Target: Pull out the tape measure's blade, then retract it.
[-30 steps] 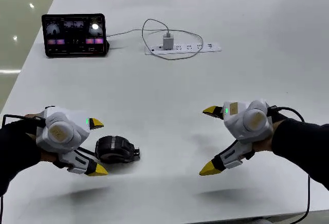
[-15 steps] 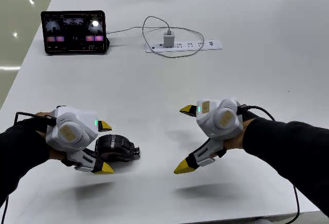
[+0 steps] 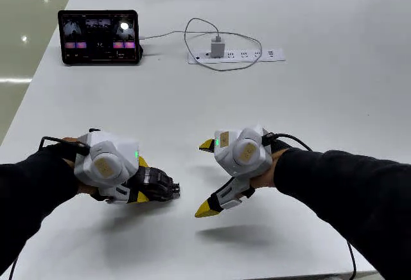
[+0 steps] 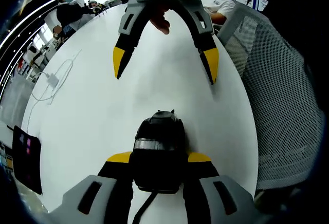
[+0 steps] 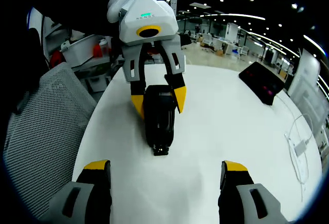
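Observation:
A black tape measure (image 3: 159, 183) lies on the white table (image 3: 257, 106) at the front left, blade not drawn out. My left gripper (image 3: 140, 178) is shut on its case. In the left gripper view the yellow fingertips (image 4: 119, 157) press both sides of the tape measure (image 4: 157, 149). My right gripper (image 3: 206, 178) hovers just right of it, open and holding nothing. In the right gripper view its wide-apart jaws frame the tape measure (image 5: 159, 118), whose blade hook (image 5: 160, 151) points toward my right gripper (image 5: 164, 166). The left gripper (image 5: 158, 100) clamps the case there.
A tablet (image 3: 99, 37) stands at the back left. A white power strip (image 3: 237, 55) with a charger (image 3: 218, 47) and looped cable lies at the back centre. A grey mesh chair (image 4: 277, 90) stands by the table's near edge.
My left gripper has slid forward around the tape measure and shut on its case. My right gripper has moved left toward it, still open.

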The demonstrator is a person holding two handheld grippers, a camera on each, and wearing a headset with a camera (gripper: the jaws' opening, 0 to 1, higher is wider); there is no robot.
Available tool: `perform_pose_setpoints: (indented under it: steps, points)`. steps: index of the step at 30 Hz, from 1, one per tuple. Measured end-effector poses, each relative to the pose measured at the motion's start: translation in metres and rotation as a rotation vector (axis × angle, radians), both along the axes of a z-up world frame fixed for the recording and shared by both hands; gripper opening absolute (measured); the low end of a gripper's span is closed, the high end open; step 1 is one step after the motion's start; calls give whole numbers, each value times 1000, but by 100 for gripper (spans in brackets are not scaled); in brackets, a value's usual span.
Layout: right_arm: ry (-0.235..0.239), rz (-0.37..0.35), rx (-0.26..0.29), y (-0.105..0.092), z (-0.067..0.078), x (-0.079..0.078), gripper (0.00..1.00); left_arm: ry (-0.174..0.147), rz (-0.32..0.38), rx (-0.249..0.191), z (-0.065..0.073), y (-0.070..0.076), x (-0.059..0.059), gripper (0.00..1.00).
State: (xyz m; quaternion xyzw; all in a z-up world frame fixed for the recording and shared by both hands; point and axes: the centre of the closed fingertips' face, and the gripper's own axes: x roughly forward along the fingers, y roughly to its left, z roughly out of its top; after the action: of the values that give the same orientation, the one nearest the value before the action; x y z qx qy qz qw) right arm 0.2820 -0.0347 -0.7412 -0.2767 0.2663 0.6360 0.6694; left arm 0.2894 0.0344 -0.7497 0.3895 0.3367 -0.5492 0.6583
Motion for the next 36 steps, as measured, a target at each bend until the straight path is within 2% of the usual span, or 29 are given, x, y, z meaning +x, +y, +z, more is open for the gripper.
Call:
perform_pose_setpoints:
  steps: [2, 5, 8, 11, 13, 15, 19, 23, 25, 27, 30, 32, 36]
  points:
    - [-1, 2, -5, 3, -2, 1, 81, 6, 7, 0, -1, 0, 0, 32]
    - [9, -8, -5, 8, -5, 2, 78, 15, 13, 3, -2, 1, 1, 32]
    - [5, -14, -5, 14, -8, 3, 71, 39, 25, 6, -3, 1, 1, 32]
    - [10, -16, -5, 18, -11, 3, 59, 44, 17, 6, -4, 1, 0, 32]
    - [32, -25, -9, 21, -16, 2, 50, 47, 18, 9, -4, 1, 0, 32]
    - [16, -2, -20, 23, -20, -1, 41, 45, 18, 11, -4, 1, 0, 32]
    - [-3, 41, -51, 26, -27, -6, 32, 46, 22, 17, -4, 1, 0, 32]
    - [-12, 59, -61, 29, -30, -7, 21, 47, 20, 17, -4, 1, 0, 32]
    - [-16, 56, -60, 31, -30, -6, 12, 42, 16, 20, -4, 1, 0, 32]
    - [-5, 38, -45, 34, -30, -6, 12, 33, 2, 24, -4, 1, 0, 32]
    - [-21, 42, -45, 36, -34, -5, 12, 41, 10, 18, -4, 1, 0, 32]
    - [5, 5, -53, 35, -34, -4, 12, 38, 6, 21, -4, 0, 0, 32]
    - [-14, 34, -63, 35, -35, -4, 11, 41, 7, 21, -4, 0, 0, 32]
